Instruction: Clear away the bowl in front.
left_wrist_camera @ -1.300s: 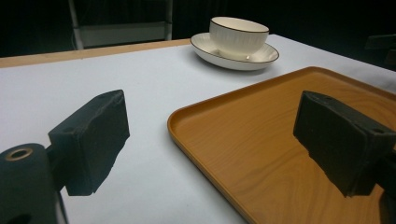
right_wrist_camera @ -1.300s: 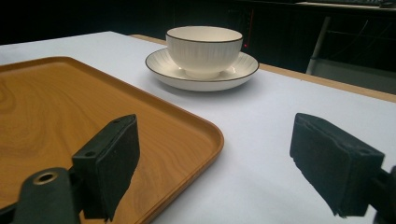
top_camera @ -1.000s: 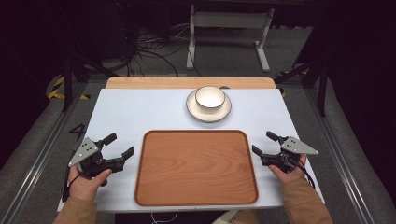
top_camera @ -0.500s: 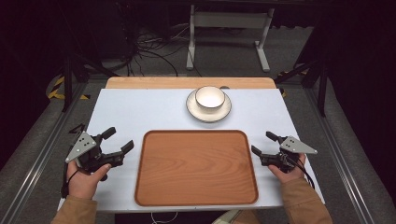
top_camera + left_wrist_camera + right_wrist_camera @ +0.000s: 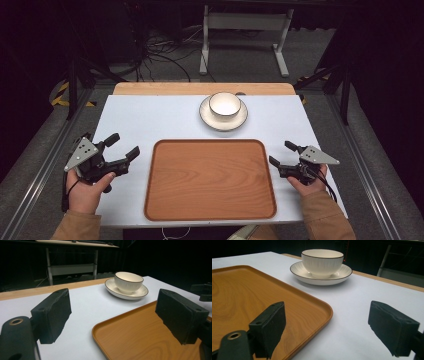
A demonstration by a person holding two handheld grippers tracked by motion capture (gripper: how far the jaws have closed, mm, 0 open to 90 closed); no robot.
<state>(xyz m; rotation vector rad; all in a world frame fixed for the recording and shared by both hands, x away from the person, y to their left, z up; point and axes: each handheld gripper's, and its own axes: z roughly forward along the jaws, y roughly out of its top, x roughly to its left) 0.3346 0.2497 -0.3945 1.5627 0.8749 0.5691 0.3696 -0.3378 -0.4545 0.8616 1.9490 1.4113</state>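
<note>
Nearest, at 7 o'clock on the bench [image 5: 165, 120]: left gripper [image 5: 122, 146], held in a hand [image 5: 86, 187] with a tan sleeve, jaws wide apart, nothing between them. Grey three-cornered plate on top. In the left gripper view, jaws blocky, black, matt, with a rough moulded surface.

At 5 o'clock: right gripper [image 5: 283, 153], held likewise, jaws also spread, nothing gripped. Same black blocky pads noted in the right gripper view, one over the tray's corner, one over bare bench.

Centre, between both grippers: tray [image 5: 210, 180], rectangular, rounded corners, low raised rim, warm orange-brown wood grain, smooth finish. Lies flat, nothing on it. Each gripper just beside a short edge, apart from it.

Bench top: pale, matt white sheet, with a strip of light wood exposed along the far edge.

At 12 o'clock, beyond the tray and apart from it: saucer [image 5: 206, 116], round, cream, thin dark rim line. Bowl [image 5: 224, 104] seated upright in its middle, cream, glossy, faint vertical ribbing on the outer wall, dark rim line.

Farthest: dark floor with tangled black cables [image 5: 160, 47] at 11 o'clock and a pale metal stand [image 5: 245, 22] at 12 o'clock.
</note>
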